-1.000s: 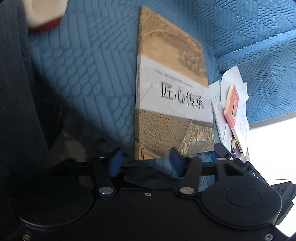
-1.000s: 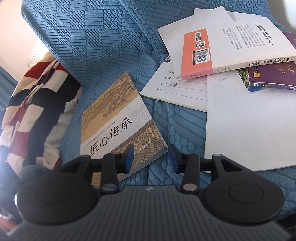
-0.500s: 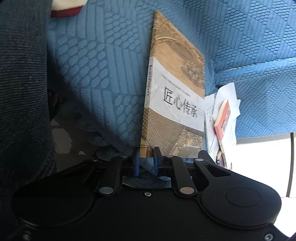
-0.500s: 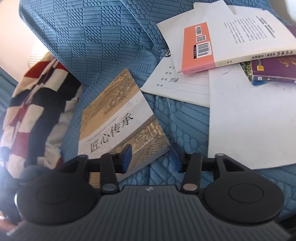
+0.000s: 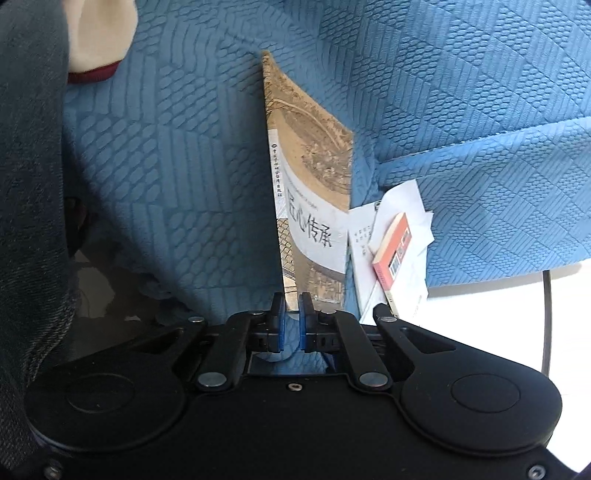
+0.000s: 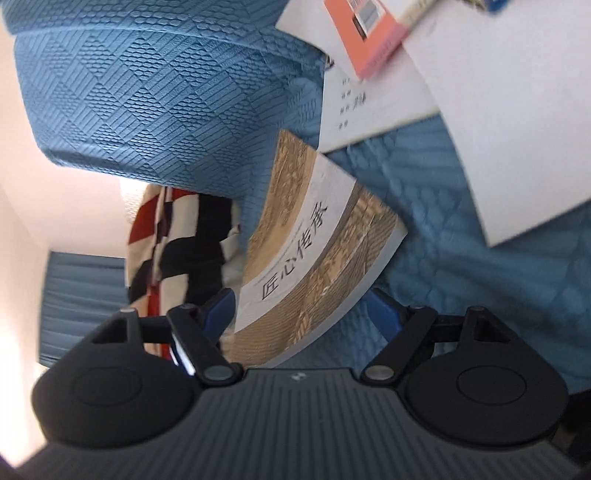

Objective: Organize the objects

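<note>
The left hand-held gripper (image 5: pixel 291 314) pinches the near edge of the tan book (image 5: pixel 310 206), tilted up off the blue textured cover (image 5: pixel 184 147); the right hand-held gripper (image 6: pixel 301 314) is spread wide (the book's corner lies between its fingers); beside the book, white papers (image 6: pixel 480 129) carry an orange book (image 6: pixel 369 33).

The left wrist view looks out along its fingers, close against the near edge of the book (image 5: pixel 314 206), seeing the cover almost edge-on, with the blue sofa (image 5: pixel 480 110) rising behind the book. The right wrist view looks from just above the same book (image 6: pixel 314 251), tilted, facing its cover, with the sofa (image 6: pixel 147 92) beyond. Both views share the book, the sofa behind it, and the papers (image 5: pixel 397 240) (image 6: pixel 388 92) just past the book's far end.
</note>
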Available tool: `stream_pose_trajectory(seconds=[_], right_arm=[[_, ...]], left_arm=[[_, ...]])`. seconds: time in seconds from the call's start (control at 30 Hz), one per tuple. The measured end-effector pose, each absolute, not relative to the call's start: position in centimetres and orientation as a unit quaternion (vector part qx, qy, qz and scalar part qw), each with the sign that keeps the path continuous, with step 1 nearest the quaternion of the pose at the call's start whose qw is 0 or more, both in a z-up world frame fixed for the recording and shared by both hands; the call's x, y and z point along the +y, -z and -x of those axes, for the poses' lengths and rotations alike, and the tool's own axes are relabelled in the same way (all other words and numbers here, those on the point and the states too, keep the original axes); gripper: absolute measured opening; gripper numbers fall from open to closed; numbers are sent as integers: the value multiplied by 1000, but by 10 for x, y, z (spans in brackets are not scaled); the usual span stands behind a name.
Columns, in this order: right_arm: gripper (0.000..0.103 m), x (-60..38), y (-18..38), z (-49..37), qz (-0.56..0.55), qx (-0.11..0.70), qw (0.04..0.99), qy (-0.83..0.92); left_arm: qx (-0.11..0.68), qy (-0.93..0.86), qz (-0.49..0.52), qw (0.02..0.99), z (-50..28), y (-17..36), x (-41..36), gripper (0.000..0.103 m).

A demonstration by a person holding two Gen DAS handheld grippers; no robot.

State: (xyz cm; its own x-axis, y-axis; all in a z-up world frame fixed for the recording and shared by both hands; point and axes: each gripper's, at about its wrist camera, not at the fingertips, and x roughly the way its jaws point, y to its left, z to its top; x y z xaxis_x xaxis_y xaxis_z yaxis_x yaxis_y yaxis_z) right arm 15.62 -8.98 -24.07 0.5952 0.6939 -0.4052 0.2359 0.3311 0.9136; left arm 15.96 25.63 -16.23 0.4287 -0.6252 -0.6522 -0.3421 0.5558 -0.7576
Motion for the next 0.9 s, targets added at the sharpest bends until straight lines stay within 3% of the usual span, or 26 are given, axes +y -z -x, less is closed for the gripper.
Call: stream_pose_trajectory(seconds=[0.17,0.23,0.37,0.47,0.53,0.63,0.73,0.9], right_arm=[[74,-94,245,-165,-568,400,703,-155],[62,-98,251,-166,-579,398,699,-136],[24,-103,262,-165,-590,411,689,-93],[14,-102,260,-167,-580,408,698,-100],[11,-101,252,-168,-567,396,712,-117],[10,-101,246,-168,-561,388,720,-130],[9,-102,245,-168,-555,389,724,-128],[9,-103,245,-167,-553,385,727,-131]], left_arm=[[520,100,466,709,-161,153,260,6],[520,103,464,710,-161,150,262,6],[523,104,468,705,-166,151,263,6],[524,102,460,710,-168,151,261,6],[529,89,457,710,-170,156,261,11],[547,65,458,698,-178,171,259,28],[550,64,472,686,-185,186,256,33],[545,52,482,684,-191,199,255,31]])
